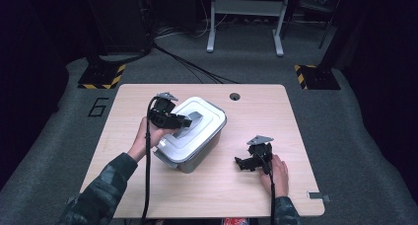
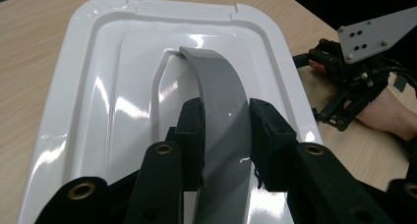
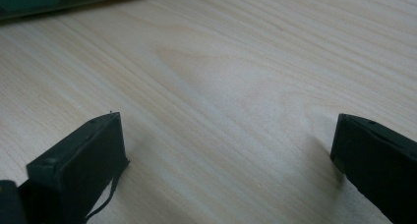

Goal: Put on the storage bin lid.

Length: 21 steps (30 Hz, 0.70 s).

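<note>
Gripping the grey handle [image 2: 219, 106] of the white lid [image 2: 88, 111] with my left gripper [image 2: 225, 130], I have the fingers [image 2: 193, 130] pressed against both of its sides, closed as far as the strap's width allows. The handle arches up from the middle of the lid, and the lid sits flat on its grey container [image 1: 194, 158], with no gap that I can make out along the rim. The container stands on the surface [image 1: 296, 136] left of centre, its long side angled across the wood.

Judging by that, the grasp is done and the lifting is not: the lid has yet to come off, and nothing from inside the container is visible.

My right gripper [image 1: 245, 164] rests on the surface to the right of the container, well apart from it, the fingers [image 3: 83, 155] spread wide with only bare wood between them. It holds nothing and steadies nothing, so if the lid fits tightly I expect the container may rise with it unless that hand comes over to hold the base down.
</note>
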### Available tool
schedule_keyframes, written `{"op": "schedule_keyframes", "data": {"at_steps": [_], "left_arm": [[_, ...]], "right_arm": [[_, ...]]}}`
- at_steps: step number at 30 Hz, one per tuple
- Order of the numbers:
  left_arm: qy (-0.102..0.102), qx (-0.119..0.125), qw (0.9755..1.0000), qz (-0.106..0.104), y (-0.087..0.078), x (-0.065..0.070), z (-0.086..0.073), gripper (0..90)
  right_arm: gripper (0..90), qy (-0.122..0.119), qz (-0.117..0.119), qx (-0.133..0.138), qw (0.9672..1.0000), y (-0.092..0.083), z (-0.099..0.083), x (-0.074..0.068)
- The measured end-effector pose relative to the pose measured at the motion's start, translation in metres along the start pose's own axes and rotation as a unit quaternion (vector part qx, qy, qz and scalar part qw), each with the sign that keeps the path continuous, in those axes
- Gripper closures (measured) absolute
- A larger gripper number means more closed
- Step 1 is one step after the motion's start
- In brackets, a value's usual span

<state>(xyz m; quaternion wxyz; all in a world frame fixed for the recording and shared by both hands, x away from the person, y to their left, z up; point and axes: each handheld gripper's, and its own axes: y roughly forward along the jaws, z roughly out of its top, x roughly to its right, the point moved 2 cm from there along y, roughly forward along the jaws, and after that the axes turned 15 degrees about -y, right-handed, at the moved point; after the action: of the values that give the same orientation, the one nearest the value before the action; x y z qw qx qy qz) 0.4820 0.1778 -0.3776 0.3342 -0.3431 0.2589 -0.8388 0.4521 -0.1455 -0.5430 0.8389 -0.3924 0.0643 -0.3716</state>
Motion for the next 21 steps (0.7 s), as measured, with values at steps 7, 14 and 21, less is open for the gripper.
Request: {"op": "schedule_keyframes", "data": {"at_steps": [7, 14, 21], "left_arm": [[0.009, 0.003, 0.9999, 0.007, 0.003, 0.007, -0.001, 67.8], [0.013, -0.002, 0.9998, 0.015, 0.009, 0.010, -0.005, 67.5], [0.024, 0.001, 0.9995, 0.022, 0.009, 0.011, -0.005, 66.3]], "right_arm": [[0.0, 0.000, 0.000, 0.000, 1.0000, 0.000, 0.000, 0.000], [0.0, -0.001, 0.000, 0.000, 1.0000, 0.000, 0.000, 0.000], [0.0, 0.000, 0.000, 0.000, 1.0000, 0.000, 0.000, 0.000]]}}
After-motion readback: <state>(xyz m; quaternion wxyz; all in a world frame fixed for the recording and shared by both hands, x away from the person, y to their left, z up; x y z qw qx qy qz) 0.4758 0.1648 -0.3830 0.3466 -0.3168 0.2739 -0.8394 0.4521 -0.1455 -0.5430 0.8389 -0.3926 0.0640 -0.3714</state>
